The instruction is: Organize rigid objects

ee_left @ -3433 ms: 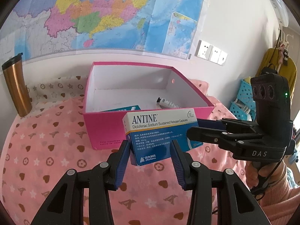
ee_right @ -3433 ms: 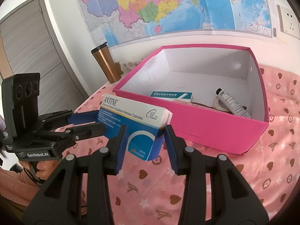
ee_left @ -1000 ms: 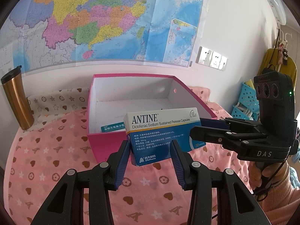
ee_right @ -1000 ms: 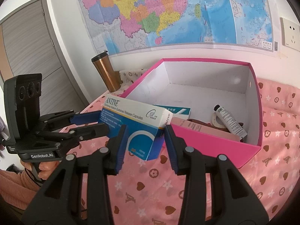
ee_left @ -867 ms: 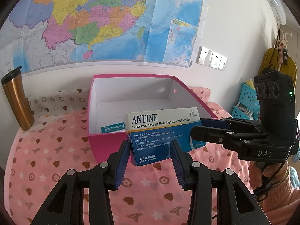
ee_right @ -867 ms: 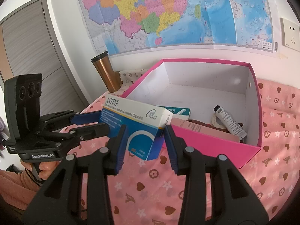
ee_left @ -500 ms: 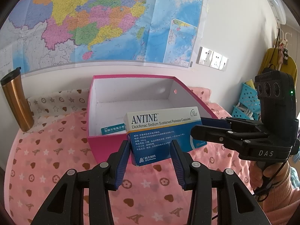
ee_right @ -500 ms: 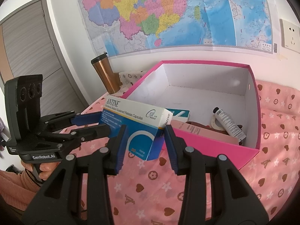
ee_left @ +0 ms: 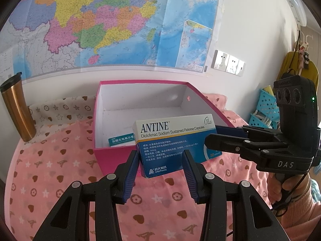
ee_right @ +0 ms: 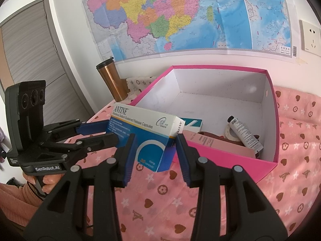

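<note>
- We find both tongs, left [ee_left: 160, 167] and right [ee_right: 155, 152], closed on the carton [ee_left: 174, 140], held in air before the box [ee_left: 112, 156].
- Risk: uneven release twists carton; it catches the box's near wall and drops outside.

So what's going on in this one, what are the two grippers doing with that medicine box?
Both grippers hold one ANTINE box between them, raised above the pink heart-print cloth just in front of the pink storage box. The left gripper clamps one end and the right gripper the other. It is not yet inside. The storage box already holds a teal carton, a small tube and a roll of tape.
</note>
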Motion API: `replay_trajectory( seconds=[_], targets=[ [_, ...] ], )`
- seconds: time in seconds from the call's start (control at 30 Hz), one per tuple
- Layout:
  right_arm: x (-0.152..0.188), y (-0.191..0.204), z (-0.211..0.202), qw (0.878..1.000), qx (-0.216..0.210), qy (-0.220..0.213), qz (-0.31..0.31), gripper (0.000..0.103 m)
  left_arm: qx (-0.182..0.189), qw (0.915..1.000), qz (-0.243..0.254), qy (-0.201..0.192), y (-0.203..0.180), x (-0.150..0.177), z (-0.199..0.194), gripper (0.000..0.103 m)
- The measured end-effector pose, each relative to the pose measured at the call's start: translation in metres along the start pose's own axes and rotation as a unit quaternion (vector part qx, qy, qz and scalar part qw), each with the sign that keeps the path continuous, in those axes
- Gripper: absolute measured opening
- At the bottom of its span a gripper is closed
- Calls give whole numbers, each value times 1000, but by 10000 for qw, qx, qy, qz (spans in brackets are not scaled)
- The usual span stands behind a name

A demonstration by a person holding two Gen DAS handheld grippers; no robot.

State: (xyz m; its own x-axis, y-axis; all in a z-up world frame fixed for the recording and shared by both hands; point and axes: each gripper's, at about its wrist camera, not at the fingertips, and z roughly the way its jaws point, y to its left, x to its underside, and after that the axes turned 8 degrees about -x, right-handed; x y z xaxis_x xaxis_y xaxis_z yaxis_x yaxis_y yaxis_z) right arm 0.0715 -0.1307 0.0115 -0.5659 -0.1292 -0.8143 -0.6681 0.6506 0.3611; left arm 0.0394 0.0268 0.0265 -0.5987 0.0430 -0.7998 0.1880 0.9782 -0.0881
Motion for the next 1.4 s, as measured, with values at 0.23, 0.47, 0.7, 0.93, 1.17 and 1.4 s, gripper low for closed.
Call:
replay_trajectory(
  seconds=[0.23,0.47,0.7,0.93,1.17,1.4],
  targets=[
    [-2,-1,0,10000,0,-7,-8,43,-11,10000,7,-11,1,-2,2,44],
    [-2,0,0,10000,0,-10,-9,43,-31,10000,20,-23,5,-5,6,44],
    [-10,-2,2,10000,-3,-30,-19,43,-12,10000,-9,-26,8,-8,7,44],
    [-11,-2,4,10000,-3,-27,-19,43,-25,10000,-18,-8,10,-10,9,44],
    [-13,-2,6,10000,-5,-18,-15,43,-40,10000,-20,7,11,-11,11,44],
    [-13,-4,9,10000,0,-2,-14,43,-57,10000,-14,3,12,-11,13,44]
  ],
)
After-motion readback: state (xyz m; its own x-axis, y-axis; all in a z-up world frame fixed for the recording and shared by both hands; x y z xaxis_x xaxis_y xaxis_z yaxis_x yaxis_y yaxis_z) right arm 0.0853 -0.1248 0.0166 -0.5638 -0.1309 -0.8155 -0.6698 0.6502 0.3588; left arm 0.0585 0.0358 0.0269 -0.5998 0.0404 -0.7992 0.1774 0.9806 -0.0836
